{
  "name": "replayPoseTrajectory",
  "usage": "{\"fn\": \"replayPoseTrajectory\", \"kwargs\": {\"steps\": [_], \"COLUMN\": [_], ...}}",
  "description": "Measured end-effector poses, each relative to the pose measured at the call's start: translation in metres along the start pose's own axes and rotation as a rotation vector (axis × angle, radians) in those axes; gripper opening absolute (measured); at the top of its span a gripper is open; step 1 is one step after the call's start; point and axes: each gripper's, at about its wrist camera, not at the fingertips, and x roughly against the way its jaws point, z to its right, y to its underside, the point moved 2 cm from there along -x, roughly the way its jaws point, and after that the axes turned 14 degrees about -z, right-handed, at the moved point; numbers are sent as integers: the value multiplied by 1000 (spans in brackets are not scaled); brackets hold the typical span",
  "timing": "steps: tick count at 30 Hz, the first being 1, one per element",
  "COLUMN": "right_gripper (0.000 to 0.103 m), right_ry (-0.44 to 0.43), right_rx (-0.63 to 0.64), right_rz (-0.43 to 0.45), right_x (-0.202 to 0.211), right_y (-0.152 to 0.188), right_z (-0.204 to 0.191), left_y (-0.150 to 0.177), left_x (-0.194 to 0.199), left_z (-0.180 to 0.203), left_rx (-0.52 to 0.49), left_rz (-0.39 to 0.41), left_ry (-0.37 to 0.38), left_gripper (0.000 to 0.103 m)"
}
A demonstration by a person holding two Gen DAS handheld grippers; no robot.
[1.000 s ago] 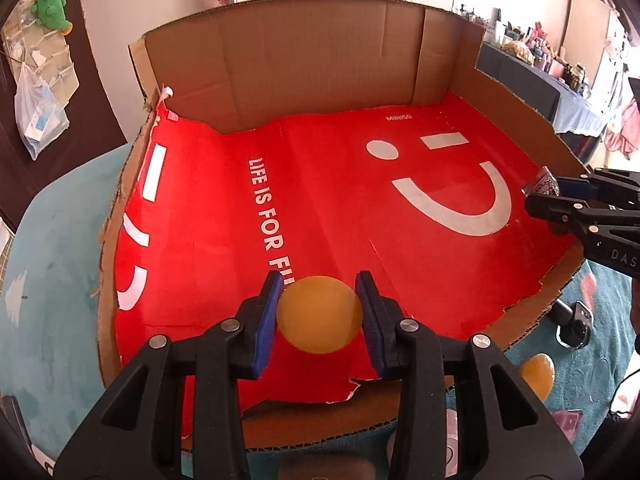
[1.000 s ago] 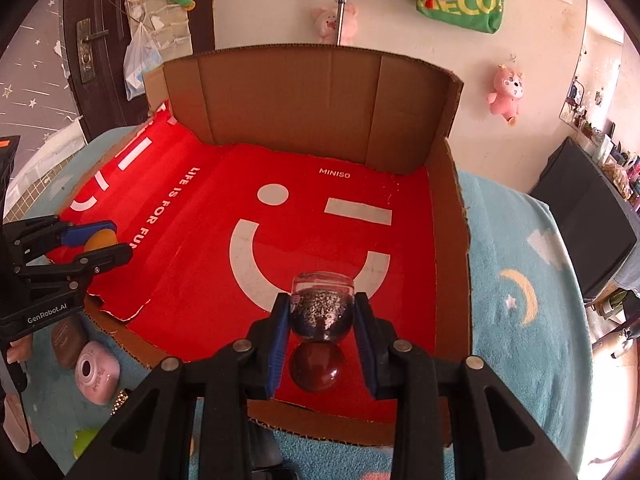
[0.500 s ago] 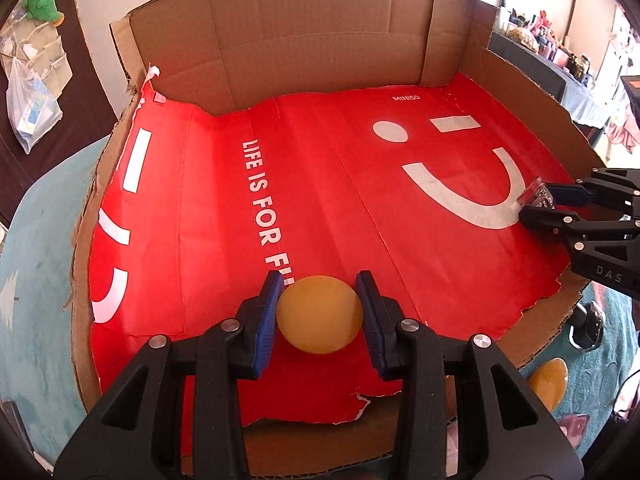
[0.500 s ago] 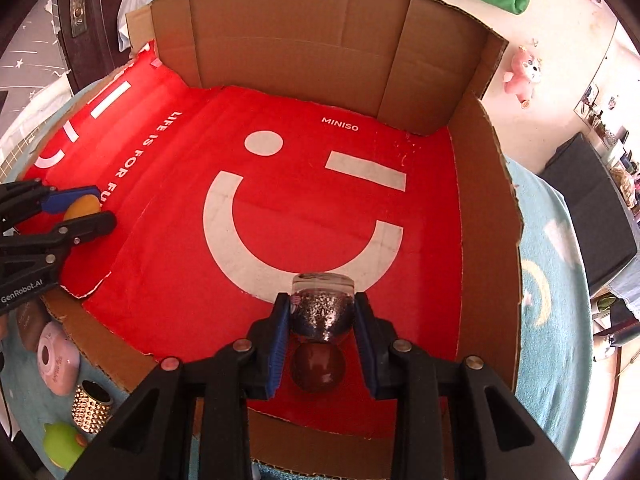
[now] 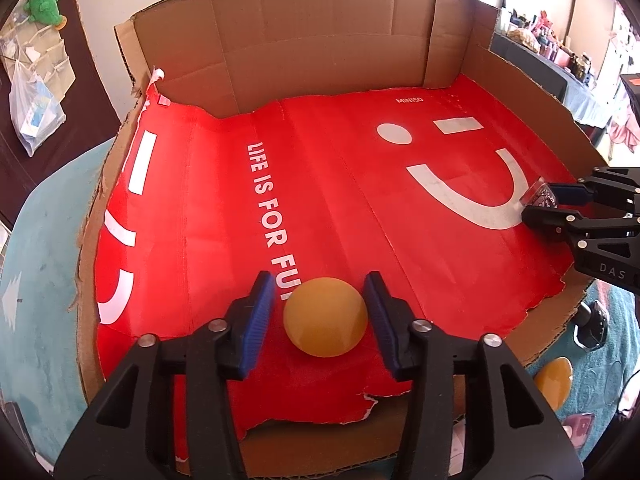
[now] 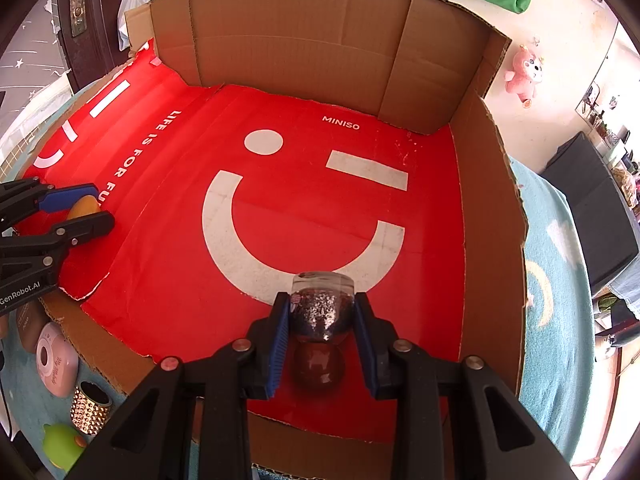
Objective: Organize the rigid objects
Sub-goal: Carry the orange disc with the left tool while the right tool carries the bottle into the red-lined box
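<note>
A yellow egg-shaped object (image 5: 325, 322) rests on the red lining of the open cardboard box (image 5: 304, 56). My left gripper (image 5: 320, 312) is open around it, with a gap between each blue pad and the object. It also shows in the right wrist view (image 6: 83, 207) between the left fingers. My right gripper (image 6: 322, 316) is shut on a glittery dark bottle (image 6: 322, 312) with a round brown end, held low over the box floor near the white smile. The right gripper also shows in the left wrist view (image 5: 548, 204).
Cardboard walls rise at the back and right (image 6: 488, 216). Outside the front edge lie a pink camera-like item (image 6: 54, 362), a gold studded cup (image 6: 90, 406), a green toy (image 6: 62, 446), another yellow egg (image 5: 552, 384) and a black item (image 5: 592, 326) on the teal cloth.
My left gripper opened and let go of the yellow egg, which now rests on the box floor. Both grippers moved forward and lower into the box.
</note>
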Motion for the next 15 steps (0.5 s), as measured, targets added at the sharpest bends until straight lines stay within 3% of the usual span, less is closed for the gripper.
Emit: {"fn": "replayPoseTrajectory", "kwargs": {"steps": [6,15], "right_gripper": [33,34], "right_ry": [1,-21], "right_rx": [1,-4], "right_rz": [0,10], "right_x": [0,4], "right_y": [-1,1], "right_z": [-1,1], "left_y": [2,8], "left_x": [0,17], "left_z": [-4,-5], "left_rx": [14,22], "left_rz": [0,57], "left_ry": [17,41], "left_gripper": [53,68]}}
